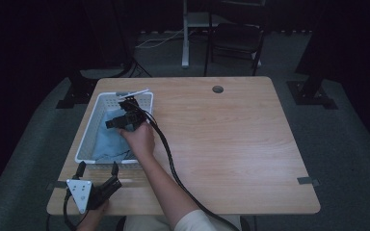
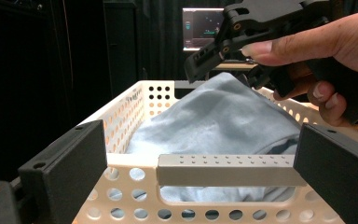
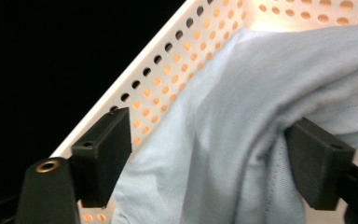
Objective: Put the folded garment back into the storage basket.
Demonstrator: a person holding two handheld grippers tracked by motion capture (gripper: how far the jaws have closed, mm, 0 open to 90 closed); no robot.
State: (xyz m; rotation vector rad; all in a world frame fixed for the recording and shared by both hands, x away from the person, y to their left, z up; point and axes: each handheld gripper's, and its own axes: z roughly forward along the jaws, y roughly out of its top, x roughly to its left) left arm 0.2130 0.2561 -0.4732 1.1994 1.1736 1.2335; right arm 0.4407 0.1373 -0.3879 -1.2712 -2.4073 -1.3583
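Observation:
A white perforated basket (image 1: 87, 134) stands on the left part of the wooden table (image 1: 231, 144) with a light-blue cloth (image 1: 107, 142) heaped inside it. My right gripper (image 1: 119, 114) hangs over the basket's far half. In the right gripper view its jaws (image 3: 209, 158) stand apart, and a fold of the cloth (image 3: 242, 102) lies loose between them beside the basket wall (image 3: 168, 60). My left gripper (image 1: 98, 167) rests open at the table's near left, just in front of the basket's near rim (image 2: 223, 170), with nothing between its jaws.
A round cable hole (image 1: 217, 89) sits near the table's far edge. A dark chair (image 1: 236, 38) and a white stand (image 1: 187, 33) are behind the table. A thick black cable (image 1: 171, 163) trails from the right gripper along the forearm. Tape marks (image 1: 308, 181) lie at the near corners.

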